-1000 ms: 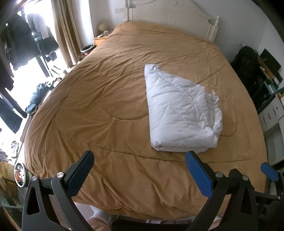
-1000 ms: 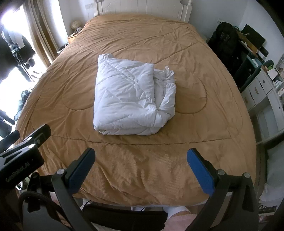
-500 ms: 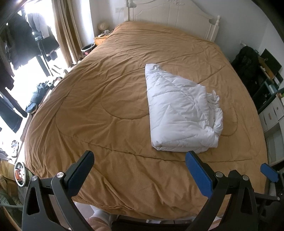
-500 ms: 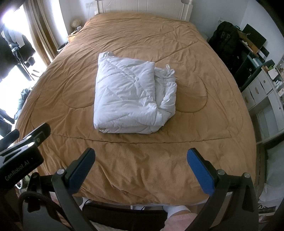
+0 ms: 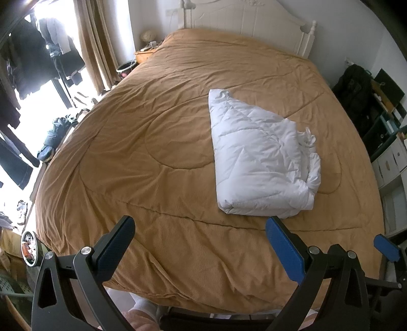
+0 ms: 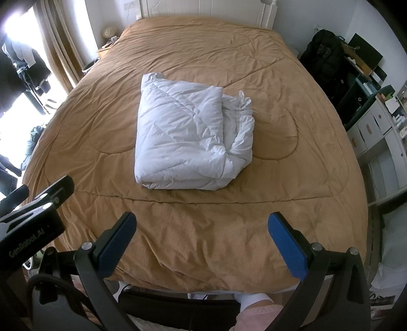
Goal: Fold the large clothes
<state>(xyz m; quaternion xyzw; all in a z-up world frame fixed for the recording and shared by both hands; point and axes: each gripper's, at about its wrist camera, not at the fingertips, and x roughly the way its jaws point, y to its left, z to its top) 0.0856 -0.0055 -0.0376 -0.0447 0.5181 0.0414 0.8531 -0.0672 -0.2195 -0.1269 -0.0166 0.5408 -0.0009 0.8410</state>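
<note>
White and quilted, the folded garment (image 5: 259, 163) lies in a thick, roughly rectangular bundle on the bed (image 5: 157, 142), near the middle and a little toward the foot end; in the left wrist view it sits to the right of centre, in the right wrist view (image 6: 188, 137) almost straight ahead. Its smooth folded edge faces the foot of the bed, and its right side is bunched into loose, crumpled layers. A tan quilted cover (image 6: 254, 224) is spread over the whole bed, creased, with stitched curves showing around the bundle. The left hand-held gripper (image 5: 201, 242) hangs above the foot end of the bed with its blue-padded fingers (image 5: 285, 247) spread wide and nothing between them, well apart from the garment. The right hand-held gripper (image 6: 202, 239) is likewise spread wide and empty, above the same edge; the left one's black body shows at the lower left of its view. A white headboard (image 5: 254, 23) stands at the far end. Curtains (image 5: 96, 43) and dark hanging clothes (image 5: 28, 63) are on the left by a bright window, and a black bag (image 6: 323, 53) and white drawers (image 6: 374, 129) stand on the right. A white sock (image 6: 250, 300) of the person shows below the bed edge.
</note>
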